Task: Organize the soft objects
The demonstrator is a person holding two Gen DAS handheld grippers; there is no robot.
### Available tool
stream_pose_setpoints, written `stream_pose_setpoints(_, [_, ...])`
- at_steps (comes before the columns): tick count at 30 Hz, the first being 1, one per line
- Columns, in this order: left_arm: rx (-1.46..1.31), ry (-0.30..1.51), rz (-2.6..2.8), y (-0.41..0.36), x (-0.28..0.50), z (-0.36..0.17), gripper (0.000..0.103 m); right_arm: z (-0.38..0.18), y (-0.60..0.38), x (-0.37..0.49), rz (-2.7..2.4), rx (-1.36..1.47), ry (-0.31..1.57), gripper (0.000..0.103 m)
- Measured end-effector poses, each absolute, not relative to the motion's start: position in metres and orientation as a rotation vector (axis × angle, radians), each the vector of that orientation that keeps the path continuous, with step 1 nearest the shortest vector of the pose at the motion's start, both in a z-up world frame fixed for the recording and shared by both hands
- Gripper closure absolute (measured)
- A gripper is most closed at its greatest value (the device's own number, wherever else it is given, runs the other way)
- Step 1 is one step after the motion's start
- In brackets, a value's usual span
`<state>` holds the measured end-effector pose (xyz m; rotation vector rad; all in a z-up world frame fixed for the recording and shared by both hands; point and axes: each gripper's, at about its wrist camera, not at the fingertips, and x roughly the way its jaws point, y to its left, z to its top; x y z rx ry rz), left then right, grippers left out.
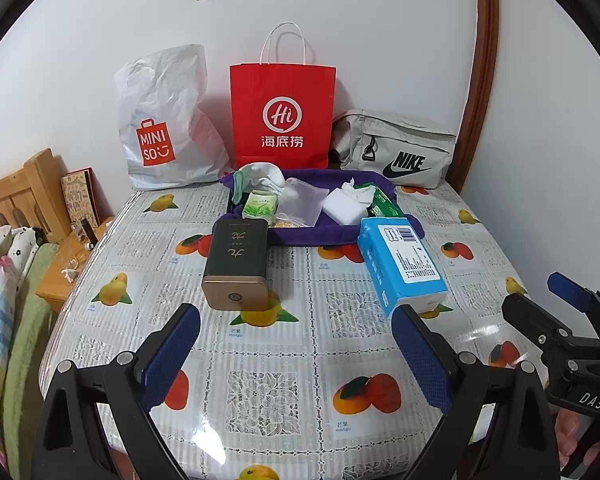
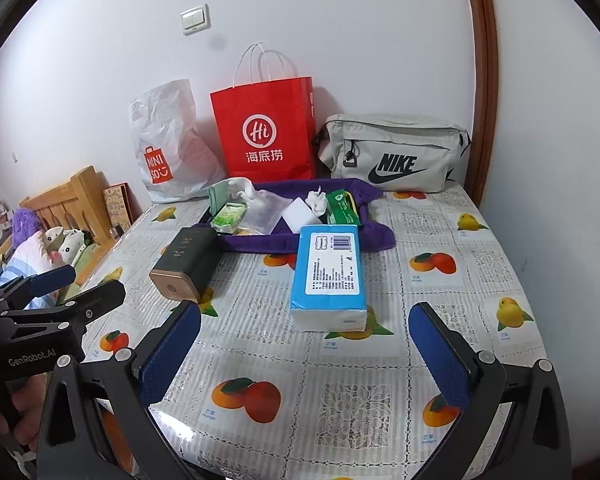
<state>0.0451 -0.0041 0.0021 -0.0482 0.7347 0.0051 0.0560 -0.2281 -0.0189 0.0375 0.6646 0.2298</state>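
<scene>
Both tongs, left (image 1: 296,344) & right (image 2: 304,344), spread wide, empty, hovering low over fruit-print plastic-covered surface (image 2: 440,240). Blue plastic-wrapped tissue pack (image 2: 330,276) flat just ahead of right tongs, prob. next pick. Purple towel-lined tray (image 2: 284,242) behind w/ soft bits; contents partly hidden, hard to ID.

- My left gripper (image 1: 296,344): black frame with angular triangular cut-outs; two fingers (image 1: 172,352) faced with blue textured pads.
- Round silver screws sit at the finger pivots.
- My right gripper (image 2: 305,350): same black frame, blue pads, silver screws.
- White lettering on the bodies: "GenRobot.AI" on the left unit as seen from the right wrist view, "DAS" on the right unit as seen from the left wrist view.
</scene>
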Motion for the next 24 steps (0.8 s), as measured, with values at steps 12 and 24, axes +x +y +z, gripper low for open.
stream_pose_setpoints(12, [-0.047,0.735,0.006,-0.0030,0.0449,0.0023,0.006,-0.0205,-0.2262,0.0553,0.227,0.027,0.666,0.001])
stream_pose_setpoints(24, [-0.045,0.732,0.002,-0.0037,0.0427,0.0035,0.006,-0.0177,-0.2279,0.0530,0.225,0.029,0.658,0.001])
